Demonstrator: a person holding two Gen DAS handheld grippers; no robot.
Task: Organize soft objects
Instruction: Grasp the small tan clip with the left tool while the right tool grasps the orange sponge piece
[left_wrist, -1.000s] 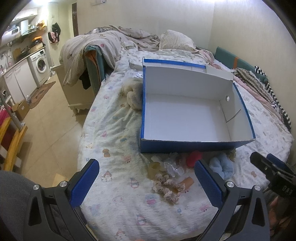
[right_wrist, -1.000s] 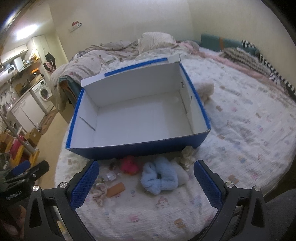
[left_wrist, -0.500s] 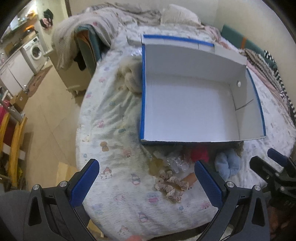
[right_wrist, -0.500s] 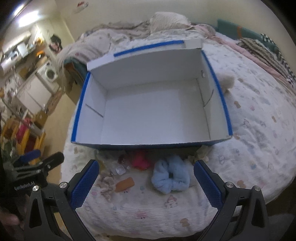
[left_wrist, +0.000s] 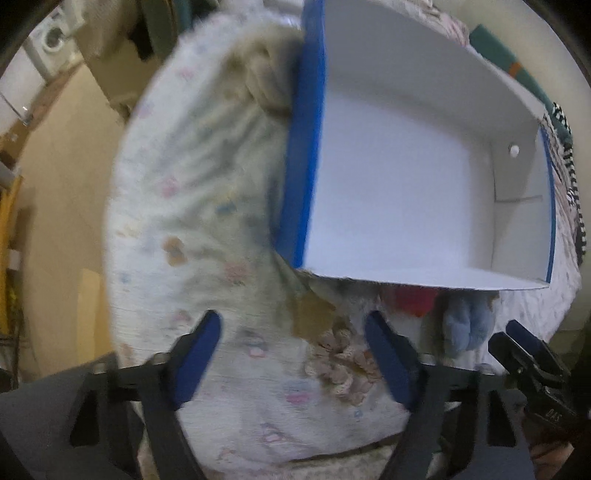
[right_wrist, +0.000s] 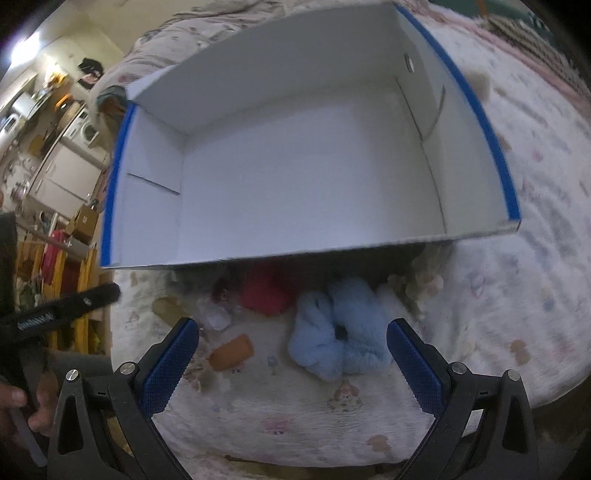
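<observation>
A: Where are the soft things lying?

B: They are sitting on the bed (right_wrist: 517, 295), in a loose heap just in front of the near wall of the blue-and-white cardboard box (right_wrist: 295, 166). The light blue scrunchie (right_wrist: 340, 332) is lying closest to the right gripper (right_wrist: 291, 354), a red soft item (right_wrist: 266, 291) is tucked against the box wall behind it, and a small orange piece (right_wrist: 232, 350) is resting to its left.

A: And what is the right gripper doing?

B: It is pointing steeply down over the blue scrunchie with its jaws spread wide, gripping nothing; the scrunchie is showing between the two blue pads, untouched by either.

A: The left one?

B: The left gripper (left_wrist: 291, 354) is hanging over the frilly beige scrunchie (left_wrist: 343, 365), which is lying near its right-hand pad. Its jaws have just been closing, yet they are standing apart and pinching nothing. That view is blurred, so finer detail is hard to tell.

A: Is anything in the box?

B: Its white floor is showing bare in both views. A cream fluffy item (left_wrist: 266, 85) is lying against the outside of its left wall.

A: Can you see the person?

B: A hand (right_wrist: 22, 402) is gripping the left tool's handle at the edge of the right camera's view.
</observation>
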